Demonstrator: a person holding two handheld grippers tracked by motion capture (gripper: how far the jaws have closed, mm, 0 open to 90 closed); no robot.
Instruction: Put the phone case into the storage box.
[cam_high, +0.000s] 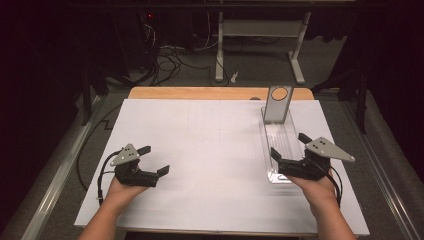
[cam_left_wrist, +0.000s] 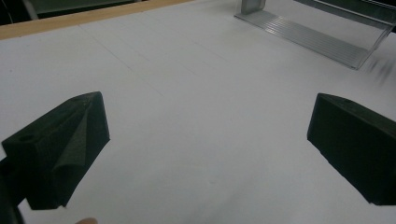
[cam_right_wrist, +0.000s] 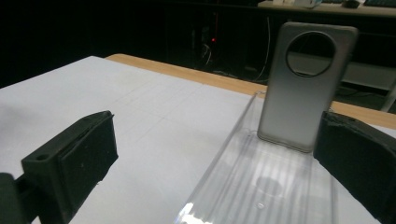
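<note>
From the high view, your right gripper (cam_high: 291, 152) sits wide open and empty at the near end of the clear tray (cam_high: 278, 142), whose long axis runs near to far, with the silver phone (cam_high: 277, 104) standing upright at its far end; your left gripper (cam_high: 155, 160), also wide open and empty, rests well apart at the left. In the left gripper view the tray (cam_left_wrist: 308, 35) lies far off to the right across the bare white board (cam_left_wrist: 187, 102). In the right gripper view the phone (cam_right_wrist: 303, 84) stands straight ahead between your spread jaws, with nothing in the way.
</note>
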